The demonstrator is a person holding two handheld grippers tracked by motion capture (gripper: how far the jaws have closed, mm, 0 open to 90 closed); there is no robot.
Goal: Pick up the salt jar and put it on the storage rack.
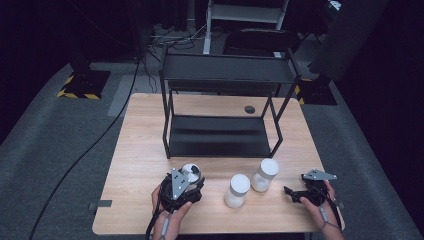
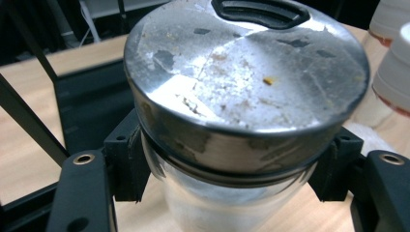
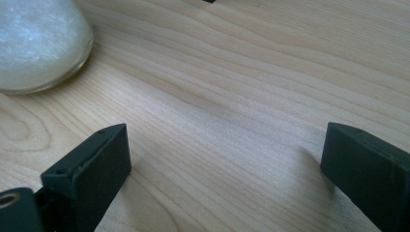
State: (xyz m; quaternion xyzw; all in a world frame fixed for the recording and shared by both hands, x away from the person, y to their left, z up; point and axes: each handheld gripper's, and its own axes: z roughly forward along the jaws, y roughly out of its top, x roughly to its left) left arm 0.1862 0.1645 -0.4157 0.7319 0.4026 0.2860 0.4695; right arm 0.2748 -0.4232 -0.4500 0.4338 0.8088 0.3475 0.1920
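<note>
A metal-lidded jar (image 2: 241, 121) is clamped just under its lid by the left gripper (image 2: 227, 174) — it could slip on smooth glass — while the right gripper (image 3: 225, 159) is held wide open, empty.

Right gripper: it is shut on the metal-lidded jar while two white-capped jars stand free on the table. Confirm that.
Wrong gripper. The left gripper is the one shut on the metal-lidded jar, as the left gripper view shows; the right gripper is open over bare table. The two white-capped jars do stand free.
</note>
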